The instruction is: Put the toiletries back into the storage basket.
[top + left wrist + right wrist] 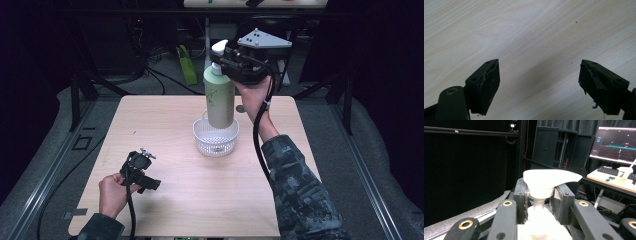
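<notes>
A tall green pump bottle (220, 97) with a white pump head (219, 47) stands upright, its base in or just above a white mesh basket (216, 145) at the middle of the wooden table (150, 125); whether it rests there I cannot tell. My right gripper (226, 59) is shut on the bottle's neck just under the pump head (549, 178), and in the right gripper view (540, 195) the pads press on it from both sides. My left gripper (142, 172) sits low at the front left, pointing down at bare wood, its jaws (539, 72) apart with nothing between them.
Dark stands and cables surround the table. A green object (186, 65) leans on the floor behind the far edge. A monitor (616, 142) and a keyboard (607, 170) stand on a desk off to one side.
</notes>
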